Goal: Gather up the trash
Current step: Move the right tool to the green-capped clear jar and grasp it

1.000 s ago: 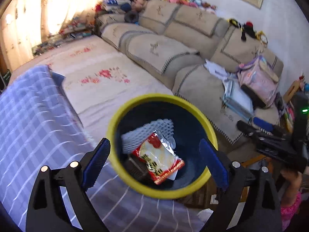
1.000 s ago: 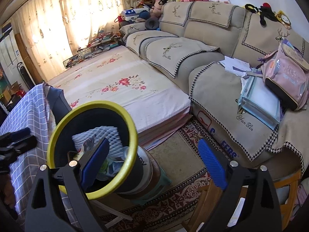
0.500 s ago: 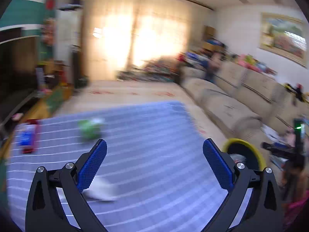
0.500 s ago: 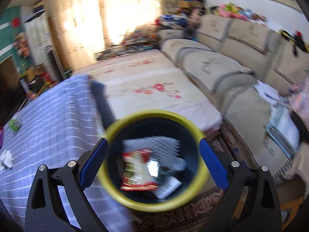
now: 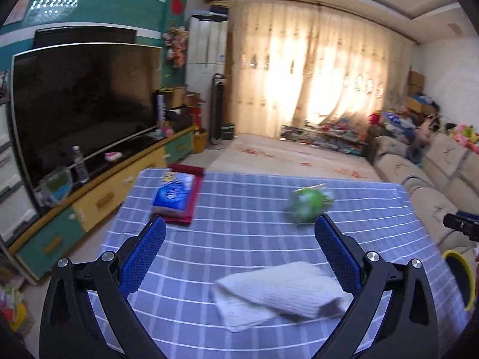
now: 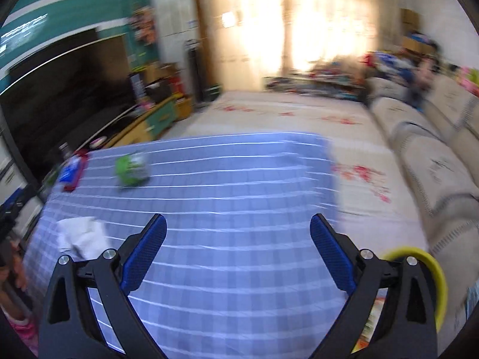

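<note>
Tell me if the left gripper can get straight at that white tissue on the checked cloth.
Probably yes. The left gripper is open and empty, and the white tissue lies flat just ahead, nothing covering it.

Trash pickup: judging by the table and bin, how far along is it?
Done: nothing certain; the yellow-rimmed bin shows only its edge, contents hidden. In hand: nothing; the left tongs and right tongs are open and empty, the right having just widened. Left: the white tissue and green wrapper lie on the blue checked cloth.
</note>
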### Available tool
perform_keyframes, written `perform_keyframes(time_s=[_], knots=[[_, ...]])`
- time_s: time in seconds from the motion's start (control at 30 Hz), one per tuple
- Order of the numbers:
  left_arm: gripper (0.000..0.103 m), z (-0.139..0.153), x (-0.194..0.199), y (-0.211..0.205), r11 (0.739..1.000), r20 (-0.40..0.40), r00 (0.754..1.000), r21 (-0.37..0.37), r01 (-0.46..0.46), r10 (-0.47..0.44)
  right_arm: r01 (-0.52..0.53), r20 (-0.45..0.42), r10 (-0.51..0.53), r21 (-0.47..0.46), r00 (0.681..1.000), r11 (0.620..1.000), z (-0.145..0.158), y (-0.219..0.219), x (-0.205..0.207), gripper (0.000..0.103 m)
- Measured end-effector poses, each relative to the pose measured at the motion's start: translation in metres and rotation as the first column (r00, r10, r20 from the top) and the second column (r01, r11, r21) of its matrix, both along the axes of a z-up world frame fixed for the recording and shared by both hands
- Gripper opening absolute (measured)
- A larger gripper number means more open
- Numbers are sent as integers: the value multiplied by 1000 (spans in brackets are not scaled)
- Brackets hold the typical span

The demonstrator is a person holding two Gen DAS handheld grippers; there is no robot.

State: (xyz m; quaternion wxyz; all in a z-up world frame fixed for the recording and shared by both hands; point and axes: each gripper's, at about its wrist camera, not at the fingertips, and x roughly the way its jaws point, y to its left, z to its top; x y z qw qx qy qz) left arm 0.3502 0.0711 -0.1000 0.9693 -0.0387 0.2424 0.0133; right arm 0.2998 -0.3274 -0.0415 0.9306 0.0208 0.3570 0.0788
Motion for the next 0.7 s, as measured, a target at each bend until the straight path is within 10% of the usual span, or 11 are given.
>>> perform_keyframes(time_s=[0.27,0.7], knots=[[98,-17,9,21,997,-30,999,-67,-41,39,-267,28,271,-95,962,959,-9,121,66,92],[98,-29,14,24,995,-45,999,-91,-28,24,-280,-91,270,-141,959,949,-54,173,158,92]])
